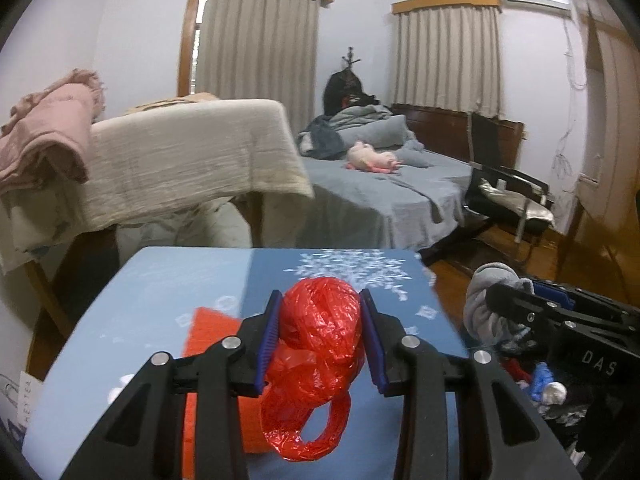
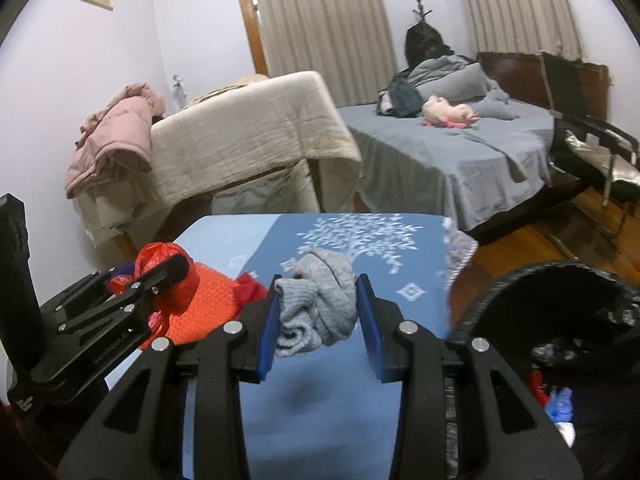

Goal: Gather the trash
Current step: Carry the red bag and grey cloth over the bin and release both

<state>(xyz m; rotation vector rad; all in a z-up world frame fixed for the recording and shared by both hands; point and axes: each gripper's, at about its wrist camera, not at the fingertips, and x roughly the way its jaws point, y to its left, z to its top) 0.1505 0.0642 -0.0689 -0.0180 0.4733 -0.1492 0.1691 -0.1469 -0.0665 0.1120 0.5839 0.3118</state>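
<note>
A crumpled red plastic bag (image 1: 320, 336) is clamped in the left gripper (image 1: 320, 334) above the blue table (image 2: 320, 408); a balled grey sock (image 2: 318, 300) is pinched by the right gripper (image 2: 318, 312), left of the black bin (image 2: 488, 300). The bag's dangling loop could be snagged on the bin's rim.

Both cams sit low over the blue table (image 1: 168, 280), right up close, looking along their own fingers past its far edge toward the grey bed (image 1: 384, 192). Left wrist view is nearer the table's left side, right wrist view nearer its right, by the black bin (image 2: 560, 304). Both share the table (image 2: 360, 400), the bed (image 2: 440, 152), the cream-draped furniture (image 1: 192, 160) and the curtains beyond the table, and each catches the other gripper at its edge
</note>
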